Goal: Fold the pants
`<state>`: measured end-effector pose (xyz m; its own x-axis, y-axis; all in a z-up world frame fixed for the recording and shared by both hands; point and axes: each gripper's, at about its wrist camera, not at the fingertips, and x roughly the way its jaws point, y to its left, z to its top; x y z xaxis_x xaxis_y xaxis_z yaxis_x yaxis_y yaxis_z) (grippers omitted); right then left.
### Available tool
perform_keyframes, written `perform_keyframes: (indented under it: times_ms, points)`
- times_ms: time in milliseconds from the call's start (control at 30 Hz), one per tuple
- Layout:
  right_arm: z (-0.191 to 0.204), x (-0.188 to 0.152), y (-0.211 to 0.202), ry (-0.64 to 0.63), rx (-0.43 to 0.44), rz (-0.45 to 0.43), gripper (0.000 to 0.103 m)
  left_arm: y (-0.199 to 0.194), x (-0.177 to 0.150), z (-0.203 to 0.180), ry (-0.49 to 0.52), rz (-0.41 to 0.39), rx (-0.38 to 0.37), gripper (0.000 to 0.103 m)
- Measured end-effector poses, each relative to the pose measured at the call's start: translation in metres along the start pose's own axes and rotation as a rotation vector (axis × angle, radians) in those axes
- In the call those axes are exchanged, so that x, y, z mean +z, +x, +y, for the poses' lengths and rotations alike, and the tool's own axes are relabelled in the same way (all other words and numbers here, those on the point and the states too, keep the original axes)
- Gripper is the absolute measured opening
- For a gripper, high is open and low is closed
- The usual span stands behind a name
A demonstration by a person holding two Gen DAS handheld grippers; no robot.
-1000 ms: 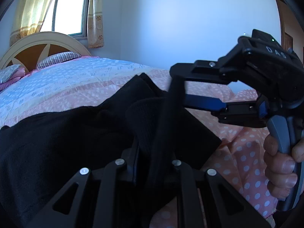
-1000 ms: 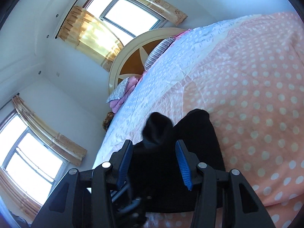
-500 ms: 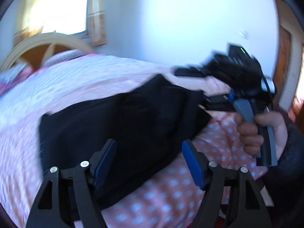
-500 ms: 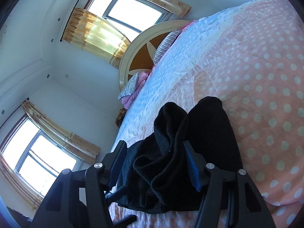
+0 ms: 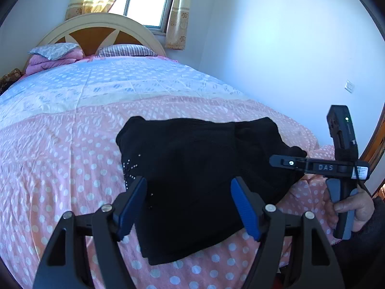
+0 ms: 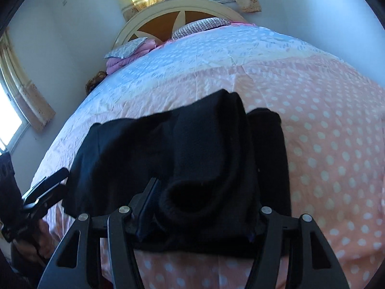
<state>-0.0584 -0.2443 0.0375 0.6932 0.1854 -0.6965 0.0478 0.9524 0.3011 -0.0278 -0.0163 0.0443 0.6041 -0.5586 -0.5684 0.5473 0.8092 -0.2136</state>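
The black pants [image 5: 197, 173] lie folded in a compact stack on the pink dotted bedspread [image 5: 60, 163] near the foot of the bed. My left gripper [image 5: 190, 204] is open and empty, held just above the stack's near edge. My right gripper [image 6: 202, 207] is wide open, and a rolled fold of the pants [image 6: 207, 168] sits between its fingers without being pinched. From the left wrist view the right gripper [image 5: 284, 162] reaches in from the right over the stack's right end. The left gripper also shows at the left edge of the right wrist view [image 6: 45, 185].
Pillows [image 5: 55, 50] and a folded pink blanket [image 5: 48, 63] lie at the arched headboard [image 5: 96, 27]. A white wall [image 5: 288, 48] runs along the bed's right side. A wooden door frame [image 5: 377, 142] stands at the far right. Bare bedspread lies left of the pants.
My left gripper let go of the pants, opened and pulled back. My right gripper opened wider and turned level. The pants dropped into a flat folded stack.
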Motion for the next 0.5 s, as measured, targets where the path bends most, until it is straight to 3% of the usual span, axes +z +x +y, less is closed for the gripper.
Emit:
perform_keyframes:
  times_ms: [100, 167, 233, 333, 400, 500]
  points:
    - [-0.016, -0.002, -0.002, 0.065, 0.033, -0.008, 0.056, 0.004, 0.0, -0.001, -0.012, 0.009, 0.008, 0.075]
    - [-0.017, -0.001, -0.002, 0.076, 0.016, -0.01, 0.044, 0.002, 0.001, -0.004, 0.002, 0.0, 0.012, 0.075]
    - [-0.012, -0.003, -0.004, 0.028, 0.01, -0.022, 0.023, -0.001, -0.001, -0.004, 0.009, -0.02, 0.029, 0.075]
    - [0.003, -0.006, -0.012, -0.053, -0.01, -0.054, 0.018, 0.0, -0.001, 0.007, -0.026, -0.026, 0.05, 0.075]
    - [0.003, -0.006, -0.025, -0.046, -0.002, -0.104, 0.017, 0.001, 0.001, 0.014, -0.06, -0.023, 0.058, 0.075]
    - [-0.008, -0.004, -0.044, -0.017, -0.061, -0.156, 0.017, 0.002, 0.001, 0.017, -0.075, -0.026, 0.055, 0.075]
